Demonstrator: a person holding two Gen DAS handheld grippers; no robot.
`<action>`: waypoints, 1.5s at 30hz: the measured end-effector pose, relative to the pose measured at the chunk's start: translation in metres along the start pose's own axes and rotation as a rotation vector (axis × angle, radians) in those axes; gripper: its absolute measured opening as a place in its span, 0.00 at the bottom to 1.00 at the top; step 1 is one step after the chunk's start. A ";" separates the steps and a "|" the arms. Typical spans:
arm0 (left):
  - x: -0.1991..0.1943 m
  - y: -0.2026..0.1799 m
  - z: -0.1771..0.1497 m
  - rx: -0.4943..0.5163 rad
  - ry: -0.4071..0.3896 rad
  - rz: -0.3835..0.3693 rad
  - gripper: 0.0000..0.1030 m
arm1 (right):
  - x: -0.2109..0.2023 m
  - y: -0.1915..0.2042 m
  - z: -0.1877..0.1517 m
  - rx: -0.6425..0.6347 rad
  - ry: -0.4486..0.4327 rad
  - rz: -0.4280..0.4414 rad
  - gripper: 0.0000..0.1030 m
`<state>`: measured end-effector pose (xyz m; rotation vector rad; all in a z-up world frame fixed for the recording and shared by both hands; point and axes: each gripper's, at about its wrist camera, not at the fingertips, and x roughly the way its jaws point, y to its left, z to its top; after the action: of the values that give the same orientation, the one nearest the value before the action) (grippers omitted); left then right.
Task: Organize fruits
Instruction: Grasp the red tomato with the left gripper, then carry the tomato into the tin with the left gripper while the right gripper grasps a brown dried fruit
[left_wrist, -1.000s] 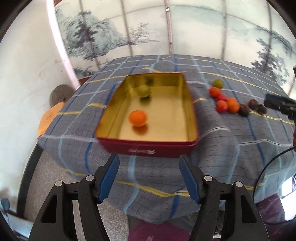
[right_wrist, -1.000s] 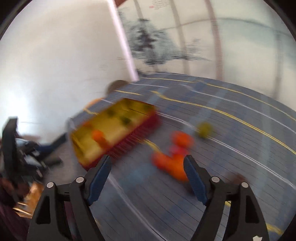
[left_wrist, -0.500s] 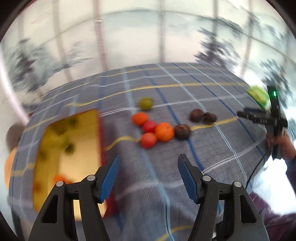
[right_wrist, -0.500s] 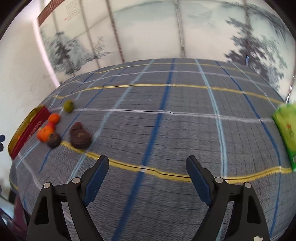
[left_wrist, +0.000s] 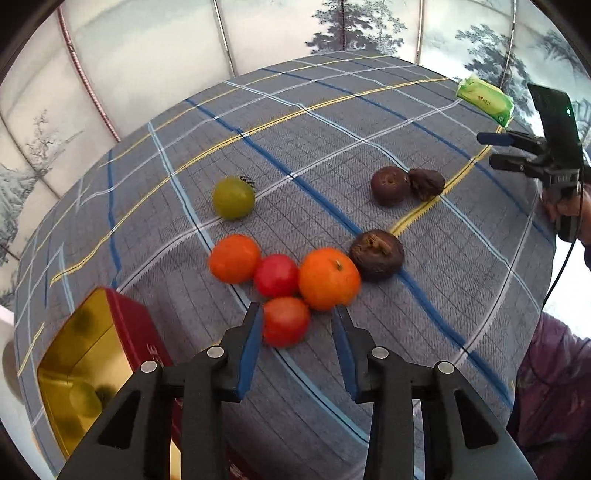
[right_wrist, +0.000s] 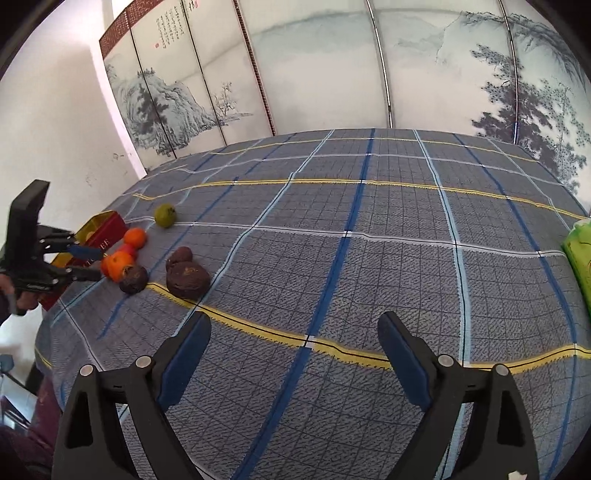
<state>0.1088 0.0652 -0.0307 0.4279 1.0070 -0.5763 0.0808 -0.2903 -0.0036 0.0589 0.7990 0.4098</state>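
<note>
My left gripper (left_wrist: 297, 314) is open, its fingers on either side of a red tomato (left_wrist: 286, 321) on the checked cloth. Behind it lie another red tomato (left_wrist: 276, 275), two oranges (left_wrist: 328, 278) (left_wrist: 233, 258), a green fruit (left_wrist: 233, 197) and three dark brown fruits (left_wrist: 376, 254) (left_wrist: 389, 184) (left_wrist: 426, 184). The red tin with gold inside (left_wrist: 92, 369) sits at lower left and holds green fruit. My right gripper (right_wrist: 293, 328) is open and empty over bare cloth, the fruit cluster (right_wrist: 118, 264) far to its left.
A green packet (left_wrist: 485, 98) lies at the table's far right edge, also in the right wrist view (right_wrist: 580, 254). A painted folding screen (right_wrist: 332, 74) stands behind the table. The table edge drops off near the tin.
My left gripper swung from the tin to the fruit cluster and closed in on the nearest red tomato. My right gripper swung right and holds over bare cloth.
</note>
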 end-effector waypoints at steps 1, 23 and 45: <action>0.002 0.002 0.002 0.006 0.003 -0.006 0.38 | 0.000 0.001 0.000 -0.003 0.002 0.004 0.88; 0.022 -0.002 0.001 0.152 0.079 0.095 0.34 | 0.007 0.001 0.001 -0.006 0.040 0.019 0.92; -0.099 -0.050 -0.050 -0.472 -0.208 0.100 0.33 | 0.023 0.059 0.019 -0.141 0.078 0.131 0.92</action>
<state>0.0041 0.0808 0.0285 -0.0020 0.8813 -0.2721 0.0885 -0.2255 0.0062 -0.0369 0.8437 0.5945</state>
